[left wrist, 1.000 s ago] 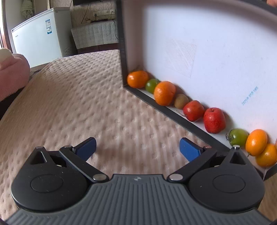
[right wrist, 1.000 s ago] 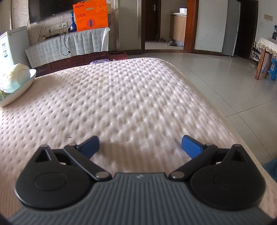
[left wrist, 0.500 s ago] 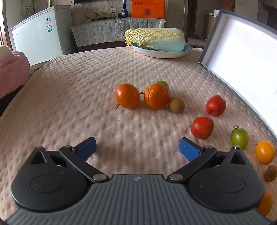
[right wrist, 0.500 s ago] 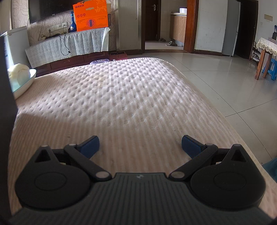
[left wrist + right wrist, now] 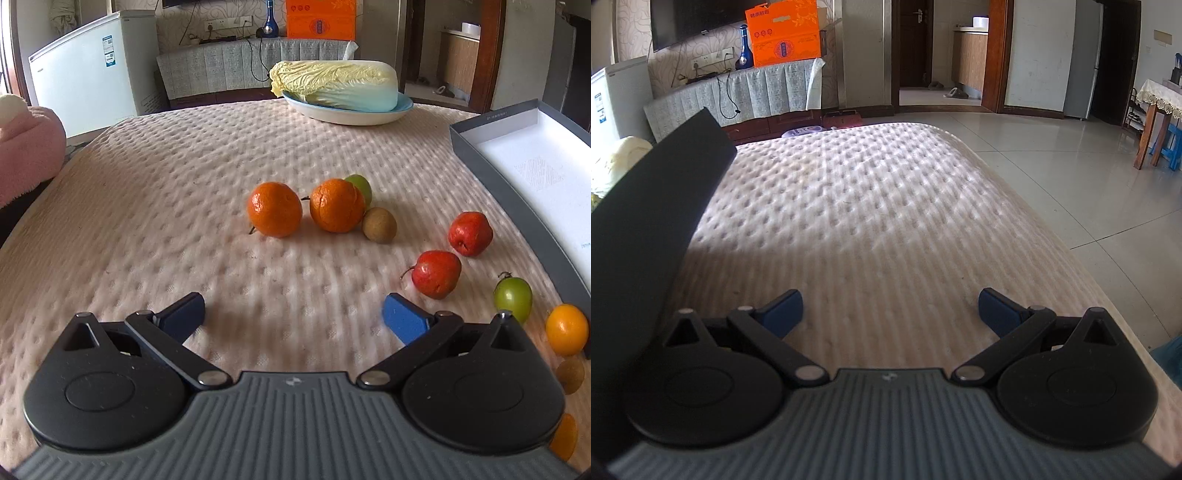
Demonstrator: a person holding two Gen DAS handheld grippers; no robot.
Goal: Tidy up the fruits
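Two oranges (image 5: 274,209) (image 5: 337,205) are set side by side near the middle of the mattress (image 5: 177,192), a small fruit (image 5: 359,186) tucked behind the right one and a kiwi (image 5: 379,225) touching its right side. Two apples (image 5: 470,233) (image 5: 436,273) lie further right, apart from that cluster. Along the right edge a box (image 5: 491,173) is laid, with three small fruits (image 5: 513,298) (image 5: 566,328) (image 5: 570,374) lined just beside its near corner. At the far edge a plate (image 5: 351,115) carries a cabbage (image 5: 334,89).

- The left black two-finger gripper with blue pads (image 5: 293,319) is level, its jaws spread wide and holding nothing.
- The right black two-finger gripper with blue pads (image 5: 890,314) likewise gapes wide, empty.
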